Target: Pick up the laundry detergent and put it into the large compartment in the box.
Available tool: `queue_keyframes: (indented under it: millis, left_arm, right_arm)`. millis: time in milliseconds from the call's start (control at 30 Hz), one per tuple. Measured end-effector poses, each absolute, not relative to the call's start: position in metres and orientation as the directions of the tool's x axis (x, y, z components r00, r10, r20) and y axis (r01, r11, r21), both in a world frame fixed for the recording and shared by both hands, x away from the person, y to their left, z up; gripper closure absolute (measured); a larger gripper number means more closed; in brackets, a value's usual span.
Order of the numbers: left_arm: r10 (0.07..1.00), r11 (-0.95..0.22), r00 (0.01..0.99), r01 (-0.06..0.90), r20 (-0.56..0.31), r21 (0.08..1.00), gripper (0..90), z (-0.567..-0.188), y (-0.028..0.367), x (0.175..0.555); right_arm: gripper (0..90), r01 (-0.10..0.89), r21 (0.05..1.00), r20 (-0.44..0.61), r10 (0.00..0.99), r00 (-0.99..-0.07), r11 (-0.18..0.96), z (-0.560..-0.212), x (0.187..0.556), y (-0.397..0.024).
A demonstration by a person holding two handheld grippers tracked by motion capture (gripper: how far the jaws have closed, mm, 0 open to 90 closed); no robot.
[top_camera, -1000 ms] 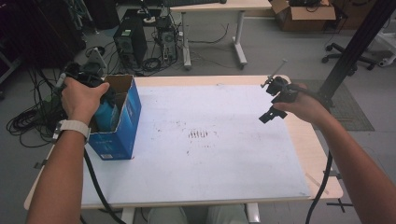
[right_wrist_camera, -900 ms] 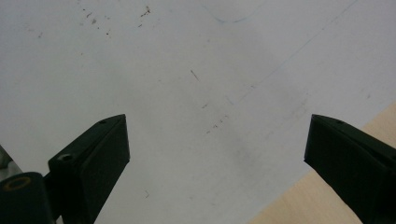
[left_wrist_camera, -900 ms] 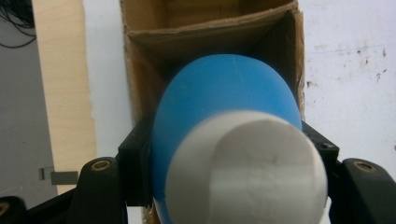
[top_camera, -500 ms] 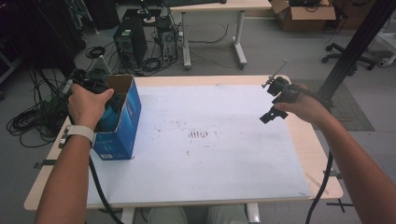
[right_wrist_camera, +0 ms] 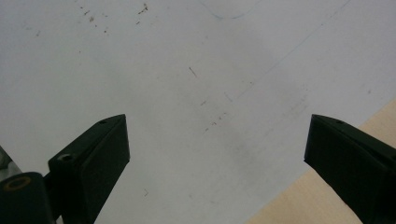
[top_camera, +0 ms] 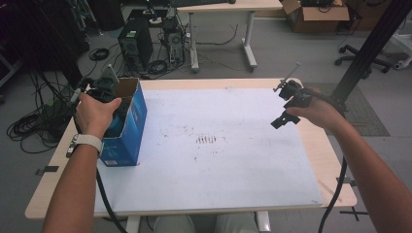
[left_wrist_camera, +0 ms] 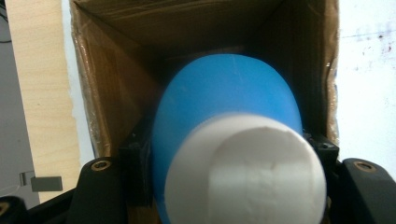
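A blue bottle [left_wrist_camera: 224, 102] with a white cap [left_wrist_camera: 245, 172] is clamped between the black jaws of my left gripper [left_wrist_camera: 229, 161], and it points down into an open cardboard box [left_wrist_camera: 116, 93]. From above, the box [top_camera: 128, 128] is blue outside and stands at the table's left edge. My left gripper [top_camera: 102, 90] sits at its open top with the hand over it. My right gripper [top_camera: 286, 110] hovers over the right side of the table. In the right gripper view its jaws [right_wrist_camera: 217, 140] stand wide apart with only the white sheet between them.
A white sheet [top_camera: 218, 155] with faint marks covers most of the wooden table [top_camera: 320, 160]. Behind the table on the floor are computer towers [top_camera: 133, 46] and cables, a second table [top_camera: 221, 7], and a black post [top_camera: 369, 48] at the right.
My left hand has sunk a little, taking the bottle deeper into the blue box. The right hand and its gripper have stayed where they were.
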State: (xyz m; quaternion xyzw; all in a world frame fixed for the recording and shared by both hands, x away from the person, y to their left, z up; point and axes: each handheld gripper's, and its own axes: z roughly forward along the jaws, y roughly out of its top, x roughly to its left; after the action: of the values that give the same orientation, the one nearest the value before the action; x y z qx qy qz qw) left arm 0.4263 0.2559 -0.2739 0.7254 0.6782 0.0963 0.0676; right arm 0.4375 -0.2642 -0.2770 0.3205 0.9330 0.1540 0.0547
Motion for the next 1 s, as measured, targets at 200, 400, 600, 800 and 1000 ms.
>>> queue_keyframes:
  millis: [200,400,600,800,1000]
  left_arm:
    - [0.997,-0.071,0.062,0.973,0.045,0.219,37.2,-0.2812,0.2583,0.4263]
    - [0.997,-0.071,0.063,0.972,0.041,0.222,37.2,-0.2821,0.2595,0.4269]
    - [0.997,-0.068,0.061,0.972,0.038,0.223,37.0,-0.2829,0.26,0.4279]
    - [0.998,-0.062,0.057,0.974,0.032,0.216,36.8,-0.283,0.2613,0.4294]
    - [0.999,-0.046,0.041,0.977,0.027,0.209,35.0,-0.2828,0.2623,0.4301]
  right_arm:
    - [6.7,0.584,0.32,-0.003,0.617,-0.787,0.746,-0.2776,0.4379,-0.2647]
    - [6.7,0.584,0.318,-0.003,0.617,-0.787,0.747,-0.2784,0.4387,-0.2637]
    - [6.7,0.584,0.318,-0.001,0.616,-0.788,0.747,-0.2788,0.4382,-0.2625]
    - [6.7,0.587,0.315,0.0,0.618,-0.786,0.746,-0.2791,0.4373,-0.2636]
    - [6.7,0.587,0.318,0.0,0.619,-0.786,0.745,-0.2785,0.437,-0.2649]
